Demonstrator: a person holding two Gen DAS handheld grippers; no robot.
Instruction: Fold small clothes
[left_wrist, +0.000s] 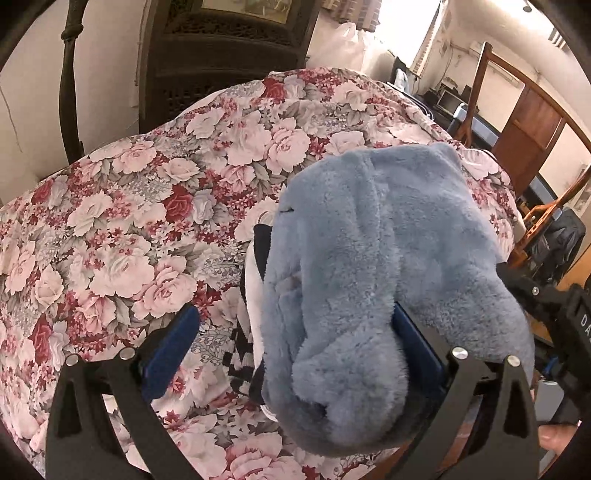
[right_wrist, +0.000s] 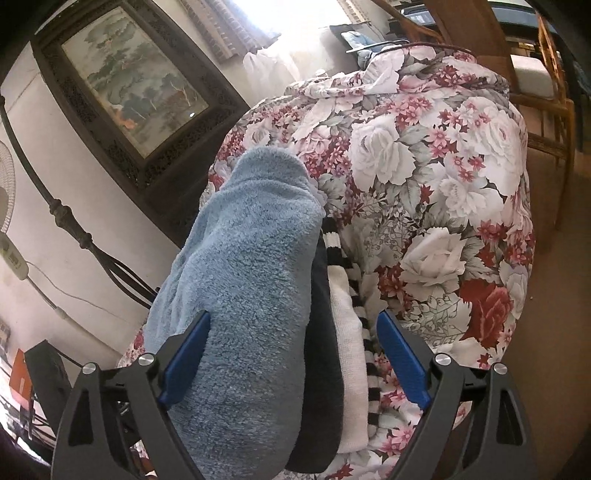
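A fluffy blue garment (left_wrist: 388, 288) lies folded on top of a small pile of clothes on a bed covered by a floral bedspread (left_wrist: 122, 229), with a dark navy piece (right_wrist: 321, 354) and a white piece with black stripes (right_wrist: 349, 314) stacked beneath it and showing along its edge. In the left wrist view the left tool (left_wrist: 291, 354) stands with its jaws spread wide; one blue pad (left_wrist: 170, 350) hangs clear over the bedspread, while the other blue pad (left_wrist: 415, 343) is partly buried in the fleece, so the garment lies against that side, though nothing is pinched between the two pads. In the right wrist view the right tool (right_wrist: 295, 354) is likewise released, jaws wide, with the pile lying between them: its left-hand pad (right_wrist: 186, 360) sits against the blue fleece and its right-hand pad (right_wrist: 402, 360) stands just beside the striped edge, seemingly apart from it, though the fisheye bend makes that gap hard to judge. A fingertip (left_wrist: 556, 439) of the person shows at the lower right corner of the left view. Behind the bed a dark carved frame holding a landscape painting (right_wrist: 136, 88) leans against the pale wall, a dark turned post (left_wrist: 70, 85) stands beside it, and a wooden chair (right_wrist: 543, 96) stands past the far end of the bed.
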